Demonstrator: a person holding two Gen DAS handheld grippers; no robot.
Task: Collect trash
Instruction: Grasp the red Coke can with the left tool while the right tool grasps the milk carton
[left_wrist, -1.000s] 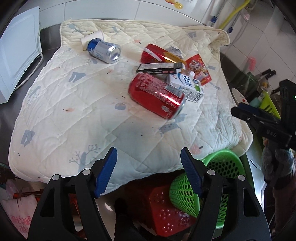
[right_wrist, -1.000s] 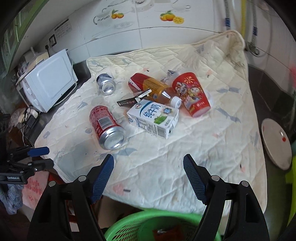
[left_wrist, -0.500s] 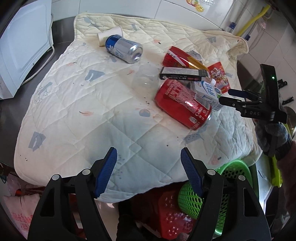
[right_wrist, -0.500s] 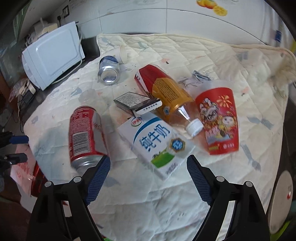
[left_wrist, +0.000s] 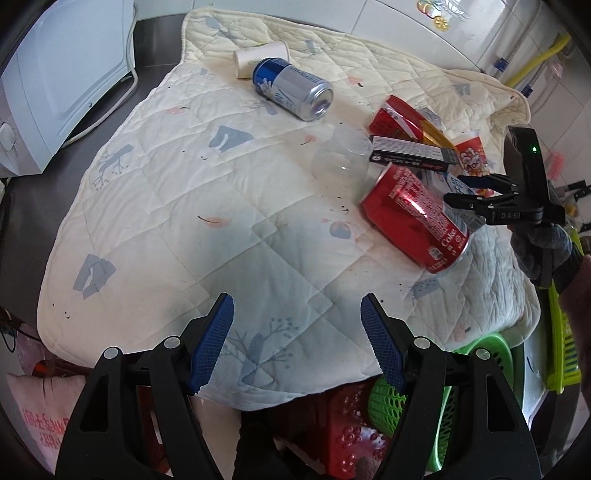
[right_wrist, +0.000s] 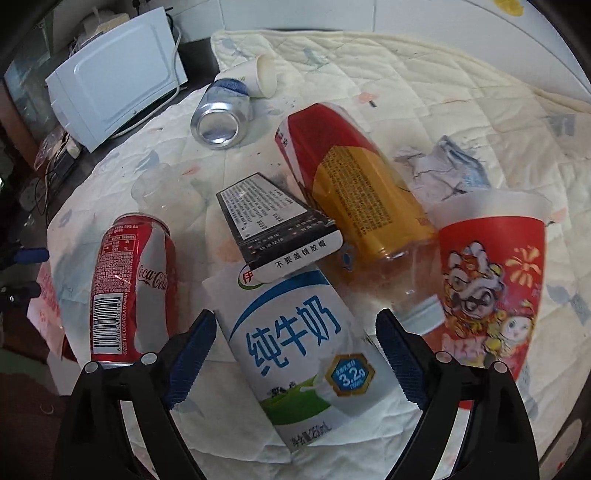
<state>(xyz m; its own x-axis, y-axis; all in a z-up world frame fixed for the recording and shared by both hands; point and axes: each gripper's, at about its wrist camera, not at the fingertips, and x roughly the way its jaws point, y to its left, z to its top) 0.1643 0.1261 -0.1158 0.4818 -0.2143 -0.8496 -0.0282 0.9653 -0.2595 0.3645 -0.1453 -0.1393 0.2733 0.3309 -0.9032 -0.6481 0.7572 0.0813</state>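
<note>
- Beside the milk carton (right_wrist: 295, 354), my right gripper (right_wrist: 295, 354) straddles it, jaws apart, not touching.
- My left gripper (left_wrist: 295, 343) hangs open over bare quilt (left_wrist: 192, 206), near its edge.
- Left of the carton lies the red can (right_wrist: 129, 288).

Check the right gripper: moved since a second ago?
Yes. In the left wrist view the right gripper has come in from beyond the cream quilted mat's edge to over the red Coca-Cola can.

A home kitchen: white tiled walls with fruit stickers (left_wrist: 441, 13) rise behind a dark counter (left_wrist: 155, 68) bearing a white microwave (right_wrist: 110, 77). Beside the microwave lies a quilted mat (left_wrist: 207, 206); below the mat's near edge stand perforated plastic baskets (left_wrist: 491, 354).
</note>
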